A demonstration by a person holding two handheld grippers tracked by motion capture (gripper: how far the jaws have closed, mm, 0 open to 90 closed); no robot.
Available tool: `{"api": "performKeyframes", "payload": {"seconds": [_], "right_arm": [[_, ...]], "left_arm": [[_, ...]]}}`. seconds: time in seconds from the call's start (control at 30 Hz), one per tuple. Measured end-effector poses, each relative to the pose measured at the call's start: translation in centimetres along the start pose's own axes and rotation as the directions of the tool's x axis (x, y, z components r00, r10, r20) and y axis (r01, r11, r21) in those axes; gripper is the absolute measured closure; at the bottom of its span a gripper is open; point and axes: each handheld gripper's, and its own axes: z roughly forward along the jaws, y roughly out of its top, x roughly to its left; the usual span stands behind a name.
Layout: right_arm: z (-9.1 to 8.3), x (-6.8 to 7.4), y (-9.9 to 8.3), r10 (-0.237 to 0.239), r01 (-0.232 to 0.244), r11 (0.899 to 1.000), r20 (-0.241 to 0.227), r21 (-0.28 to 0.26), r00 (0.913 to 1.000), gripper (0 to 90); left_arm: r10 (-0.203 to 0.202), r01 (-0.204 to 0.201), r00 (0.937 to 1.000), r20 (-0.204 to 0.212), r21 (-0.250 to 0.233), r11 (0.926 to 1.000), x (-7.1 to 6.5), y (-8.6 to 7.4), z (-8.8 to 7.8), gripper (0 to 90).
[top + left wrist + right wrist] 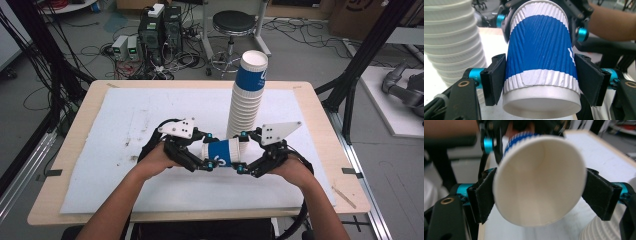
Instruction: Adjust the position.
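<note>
Blue-and-white ripple-wall paper cup [223, 152] held on its side between both grippers, above the white foam sheet [125, 125] covering the wooden table [75, 125]; closed base points to the person's left, open mouth to the right.

Left gripper [206, 151] at the base end; in the left gripper view its flat black pads [496, 77] sit on either side of the cup [540, 60] near the lower white band; left pad touching the corrugated wall, right pad close to it, contact there unclear; reads as a pinch on the cup.

Right gripper [241, 153] at the rim end; in the right gripper view its fuzzy black pads [483, 195] flank the rolled rim of the cup [539, 180], both touching the outer wall; interior smooth, off-white, tapering to the base.

Cup sleeve: diagonal ribbed blue band, white ribbed bands top and bottom, smooth white rim at base.

Just behind the grippers: tall stack of nested paper cups [246, 102], leaning slightly, white ribbed rims layered, top cup blue-banded with open mouth up; stack stands on the foam sheet.
</note>
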Motion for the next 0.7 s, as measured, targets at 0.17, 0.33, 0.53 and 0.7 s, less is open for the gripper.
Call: {"api": "performKeyframes", "payload": {"seconds": [0.17, 0.33, 0.53, 0.7], "right_arm": [[-1.4, -0.5, -0.3, 0.108, -0.108, 0.979, -0.007, -0.174, 0.9941, 18.5], [-2.1, -0.8, -0.8, 0.155, -0.153, 0.964, -0.007, -0.217, 0.9879, 17.9], [-0.9, -0.7, -0.9, 0.154, -0.163, 0.971, -0.064, -0.174, 0.9860, 15.3], [-1.0, -0.5, -0.4, 0.097, -0.105, 0.985, -0.067, -0.137, 0.9931, 25.9]], "left_arm": [[-0.028, 0.027, 0.9995, -0.014, -0.081, 0.9963, 0.3, -0.4, -0.6, 28.9], [-0.041, 0.039, 0.9991, -0.011, -0.134, 0.9902, 0.4, -0.7, -1.0, 28.9], [-0.020, 0.022, 0.9997, 0.016, -0.123, 0.9922, 0.1, -0.6, -0.4, 28.8], [-0.014, 0.016, 0.9996, 0.023, -0.074, 0.9971, 0.0, -0.7, -0.3, 29.7]]}}
